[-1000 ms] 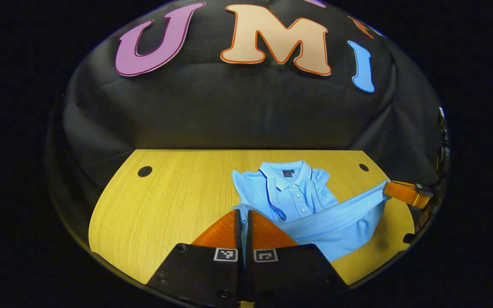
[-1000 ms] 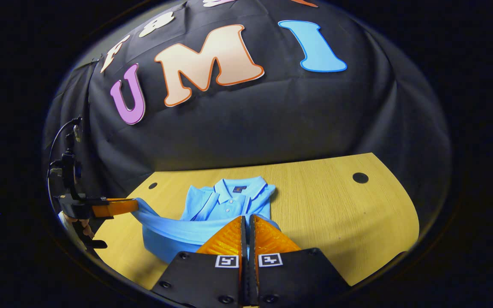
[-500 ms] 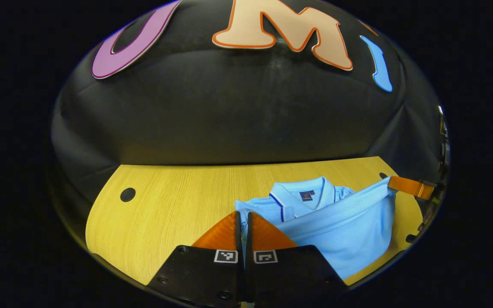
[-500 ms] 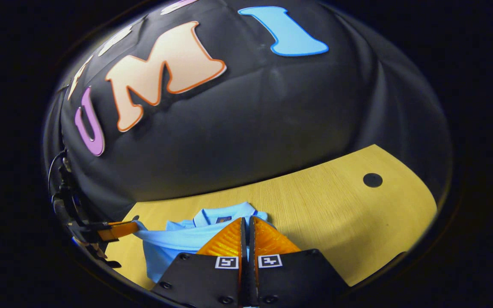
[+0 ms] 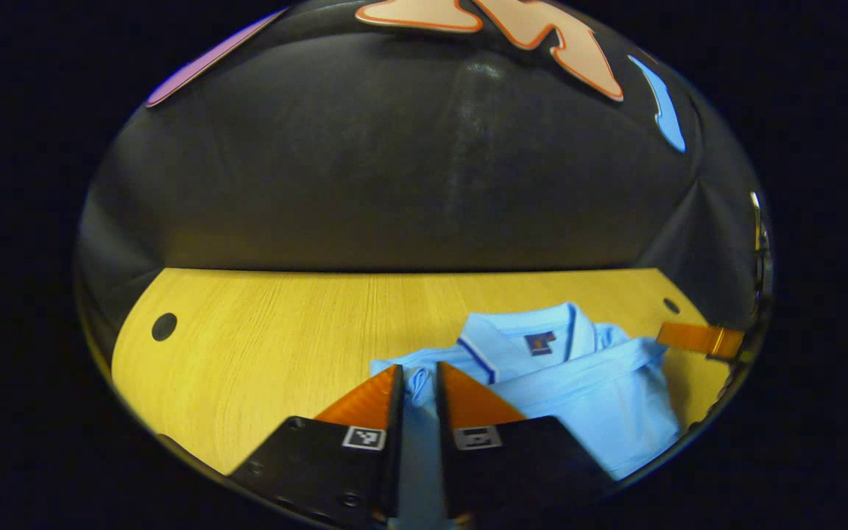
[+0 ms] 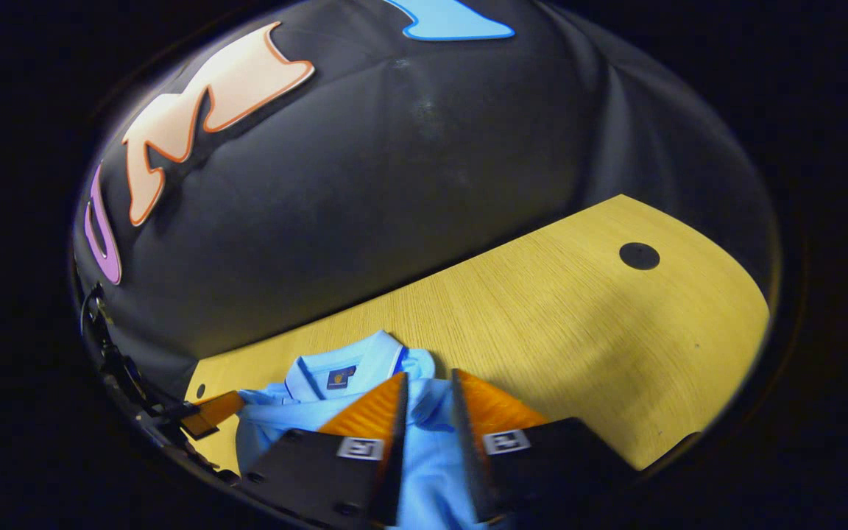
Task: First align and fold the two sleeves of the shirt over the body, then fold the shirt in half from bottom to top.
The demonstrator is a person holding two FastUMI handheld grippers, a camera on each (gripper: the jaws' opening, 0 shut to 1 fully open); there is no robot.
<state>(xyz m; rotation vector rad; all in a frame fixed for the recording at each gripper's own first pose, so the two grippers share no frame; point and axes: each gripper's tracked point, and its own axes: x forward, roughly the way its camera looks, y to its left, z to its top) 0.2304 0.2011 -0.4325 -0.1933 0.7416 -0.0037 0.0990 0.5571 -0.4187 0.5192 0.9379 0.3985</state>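
The light blue polo shirt (image 5: 586, 401) lies folded on the wooden table (image 5: 277, 338), its bottom half brought up over the body, with the collar (image 5: 534, 335) showing beyond the hem. My left gripper (image 5: 418, 379) stands open over the shirt's left corner, blue cloth loose between its fingers. In the right gripper view the shirt (image 6: 299, 427) lies under my right gripper (image 6: 430, 383), which is also open at the hem just short of the collar (image 6: 339, 372). Each view shows the other gripper at the shirt's far side: the right gripper (image 5: 696, 338) and the left gripper (image 6: 207, 416).
The table has round dark holes near its back corners (image 5: 164, 326) (image 5: 670, 305) (image 6: 639, 255). The black cloth wall (image 5: 409, 177) rises right behind the table. Bare wood stretches to the left of the shirt and to its right (image 6: 578, 331).
Both grippers carried the hem forward and down onto the upper body, then their jaws parted and let the cloth go. The buttoned front is now covered.
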